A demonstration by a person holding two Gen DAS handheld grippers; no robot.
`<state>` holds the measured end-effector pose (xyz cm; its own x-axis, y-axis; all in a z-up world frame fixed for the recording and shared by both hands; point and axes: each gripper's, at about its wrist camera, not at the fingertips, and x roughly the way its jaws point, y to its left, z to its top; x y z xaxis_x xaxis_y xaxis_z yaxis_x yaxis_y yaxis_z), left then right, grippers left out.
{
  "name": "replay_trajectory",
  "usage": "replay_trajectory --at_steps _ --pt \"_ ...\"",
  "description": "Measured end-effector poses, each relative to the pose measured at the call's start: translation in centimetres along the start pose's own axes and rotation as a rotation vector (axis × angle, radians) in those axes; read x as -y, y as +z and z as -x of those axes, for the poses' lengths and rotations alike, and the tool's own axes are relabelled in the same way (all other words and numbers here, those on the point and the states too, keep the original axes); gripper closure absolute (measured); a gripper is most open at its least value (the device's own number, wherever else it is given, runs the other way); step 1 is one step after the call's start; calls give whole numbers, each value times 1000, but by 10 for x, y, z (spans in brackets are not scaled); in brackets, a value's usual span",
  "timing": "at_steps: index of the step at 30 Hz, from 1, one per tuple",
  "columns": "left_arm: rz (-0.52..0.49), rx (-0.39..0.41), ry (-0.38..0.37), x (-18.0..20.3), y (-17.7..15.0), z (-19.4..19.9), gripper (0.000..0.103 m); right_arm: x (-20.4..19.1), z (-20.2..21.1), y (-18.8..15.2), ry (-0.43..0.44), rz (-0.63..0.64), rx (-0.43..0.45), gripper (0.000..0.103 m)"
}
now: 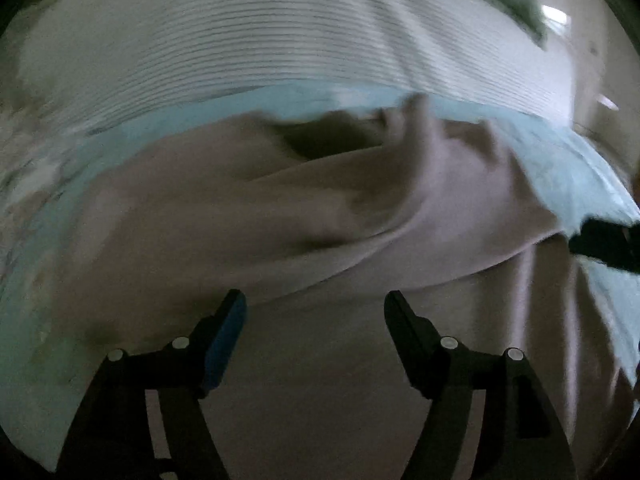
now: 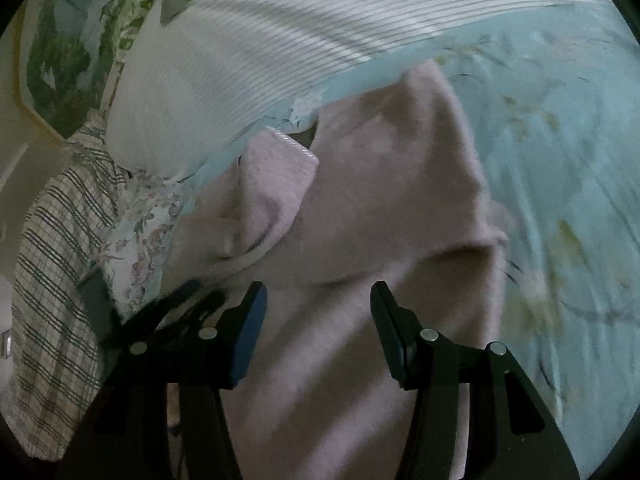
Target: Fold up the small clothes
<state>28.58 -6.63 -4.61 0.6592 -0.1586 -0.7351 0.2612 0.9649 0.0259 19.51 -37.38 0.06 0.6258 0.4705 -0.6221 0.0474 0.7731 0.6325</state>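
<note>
A small pink knit garment (image 1: 340, 216) lies rumpled on a light blue bedsheet (image 1: 560, 168). In the right wrist view the garment (image 2: 380, 208) shows a ribbed cuff (image 2: 288, 144) folded over near its far edge. My left gripper (image 1: 316, 300) is open and empty, just above the near part of the garment. My right gripper (image 2: 318, 292) is open and empty over the garment too. The tip of the other gripper (image 1: 604, 244) shows dark at the right edge of the left wrist view.
A white ribbed pillow (image 2: 240, 64) lies beyond the garment. A plaid cloth (image 2: 52, 280) and a floral cloth (image 2: 140, 236) lie at the left. A green patterned pillow (image 2: 60, 40) is at the far left. The floral blue sheet (image 2: 560, 160) spreads right.
</note>
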Motion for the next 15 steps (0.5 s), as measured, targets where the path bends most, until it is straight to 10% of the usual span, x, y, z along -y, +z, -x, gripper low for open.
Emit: replay_trajectory --at_steps 6,13,15 --pt "251 -26 293 -106 -33 5 31 -3 -49 39 0 -2 8 48" --pt "439 -23 274 -156 -35 -4 29 -3 -104 73 75 -41 2 34" --pt "422 -25 295 -151 -28 -11 29 -6 -114 75 93 -51 -26 70"
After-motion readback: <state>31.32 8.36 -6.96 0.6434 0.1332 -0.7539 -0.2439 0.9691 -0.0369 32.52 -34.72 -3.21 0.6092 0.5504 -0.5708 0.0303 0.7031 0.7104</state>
